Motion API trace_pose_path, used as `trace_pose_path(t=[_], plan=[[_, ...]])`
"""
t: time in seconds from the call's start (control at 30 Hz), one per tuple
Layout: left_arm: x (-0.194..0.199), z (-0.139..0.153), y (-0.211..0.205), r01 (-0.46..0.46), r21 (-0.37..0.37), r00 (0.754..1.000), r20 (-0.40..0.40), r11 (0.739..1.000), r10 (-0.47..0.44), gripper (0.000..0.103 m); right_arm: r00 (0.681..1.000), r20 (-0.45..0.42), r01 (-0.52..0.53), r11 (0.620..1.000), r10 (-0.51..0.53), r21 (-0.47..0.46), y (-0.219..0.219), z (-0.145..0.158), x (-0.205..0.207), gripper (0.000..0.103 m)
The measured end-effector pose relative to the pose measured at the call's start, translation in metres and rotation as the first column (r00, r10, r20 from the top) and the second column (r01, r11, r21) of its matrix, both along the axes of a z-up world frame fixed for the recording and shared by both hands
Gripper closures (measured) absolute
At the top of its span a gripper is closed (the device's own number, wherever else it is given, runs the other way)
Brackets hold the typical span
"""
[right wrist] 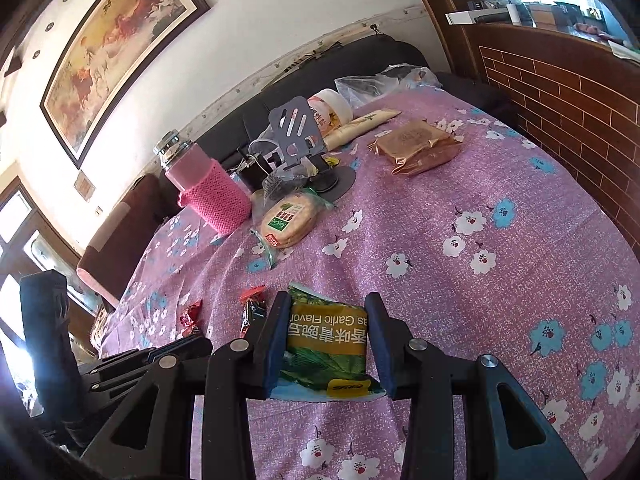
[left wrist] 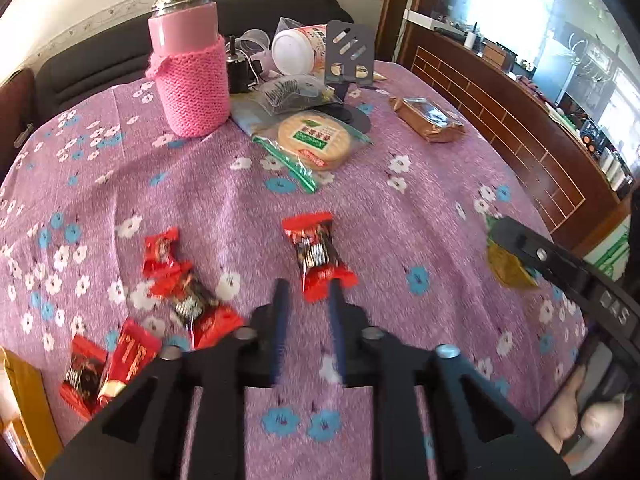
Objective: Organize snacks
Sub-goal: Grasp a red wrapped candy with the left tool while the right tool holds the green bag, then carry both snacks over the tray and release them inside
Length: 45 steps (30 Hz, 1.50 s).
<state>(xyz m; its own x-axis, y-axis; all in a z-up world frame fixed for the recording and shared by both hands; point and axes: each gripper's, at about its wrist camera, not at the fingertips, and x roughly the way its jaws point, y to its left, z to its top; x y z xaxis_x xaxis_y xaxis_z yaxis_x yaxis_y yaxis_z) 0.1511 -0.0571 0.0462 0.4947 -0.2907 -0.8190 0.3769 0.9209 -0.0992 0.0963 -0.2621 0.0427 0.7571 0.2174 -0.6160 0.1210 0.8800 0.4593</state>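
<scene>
In the left wrist view a red-wrapped candy (left wrist: 314, 250) lies on the purple flowered cloth just beyond my left gripper (left wrist: 307, 286). Its jaws stand a narrow gap apart with cloth showing between them, and the candy's near end touches the right fingertip (left wrist: 333, 286). More red candies (left wrist: 186, 300) lie to the left. My right gripper (right wrist: 329, 300) is shut on a green garlic-pea snack packet (right wrist: 326, 340) held above the cloth. The same packet (left wrist: 506, 268) and right gripper (left wrist: 516, 240) show at the right edge of the left wrist view.
A yellow box (left wrist: 20, 404) sits at the lower left. Farther back are a round cracker pack (left wrist: 316, 140), a pink knit-sleeved bottle (left wrist: 188, 72), a brown packet (left wrist: 428, 118), a grey phone stand (left wrist: 350, 54) and a white jar (left wrist: 298, 50). A wooden partition (left wrist: 520, 128) borders the right.
</scene>
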Motion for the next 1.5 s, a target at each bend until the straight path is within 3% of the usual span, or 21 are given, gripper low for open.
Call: trace_pose_path(t=[0.07,0.23,0.27,0.3,0.33,0.37,0.67,0.77,0.9,1.03,1.2,1.37,1.5], plan=[[0.008,-0.002,-0.011,-0.002,0.011,1.000,0.019,1.000,0.002,0.046,1.000,0.002,0.004,1.000,-0.004,0.014,-0.004,0.001,0.000,0.064],[0.028,-0.024,-0.049,0.035,0.143,0.998,0.046,0.989,-0.042,0.044,1.000,-0.001,0.005,0.999,-0.005,0.036,-0.011,-0.001,0.000,0.064],[0.032,-0.032,-0.055,0.042,0.183,0.998,0.032,0.982,-0.049,0.045,1.000,-0.005,0.005,0.999,-0.004,0.037,-0.012,-0.002,0.001,0.064],[0.032,-0.033,-0.055,0.046,0.164,0.998,0.038,0.985,-0.053,0.050,1.000,-0.008,0.005,0.999,-0.004,0.038,-0.012,-0.003,0.001,0.064],[0.032,-0.032,-0.053,0.052,0.147,0.998,0.033,0.988,-0.057,0.072,1.000,-0.013,0.005,0.999,-0.005,0.039,-0.012,-0.004,0.002,0.064],[0.032,-0.031,-0.050,0.054,0.131,0.998,0.022,0.990,-0.058,0.080,1.000,-0.017,0.005,0.999,-0.004,0.040,-0.012,-0.005,0.002,0.064],[-0.002,-0.001,0.014,0.000,0.022,1.000,0.030,1.000,-0.001,0.081,0.999,-0.015,-0.039,0.999,0.039,0.024,0.005,-0.006,0.004,0.064],[-0.032,0.023,0.052,-0.038,-0.047,0.999,0.036,0.998,0.040,0.081,0.997,0.000,-0.079,0.997,0.079,0.026,0.017,-0.003,0.002,0.064],[-0.081,0.056,0.110,-0.105,-0.070,0.990,0.092,0.992,0.111,0.081,0.991,0.027,-0.134,0.991,0.133,0.017,0.039,0.005,-0.004,0.064],[-0.129,0.078,0.181,-0.228,-0.078,0.960,0.151,0.971,0.237,0.081,0.978,0.046,-0.202,0.979,0.203,-0.011,0.069,0.011,-0.010,0.064],[-0.177,0.083,0.270,-0.393,-0.125,0.899,0.158,0.911,0.409,0.081,0.960,0.025,-0.279,0.960,0.279,-0.015,0.118,0.018,-0.026,0.064],[-0.196,0.062,0.323,-0.497,-0.155,0.849,0.120,0.854,0.515,0.080,0.912,0.031,-0.410,0.912,0.410,0.001,0.192,0.035,-0.060,0.064],[-0.206,0.042,0.345,-0.538,-0.141,0.828,0.097,0.831,0.553,0.080,0.856,0.008,-0.517,0.856,0.517,-0.016,0.260,0.041,-0.077,0.065]])
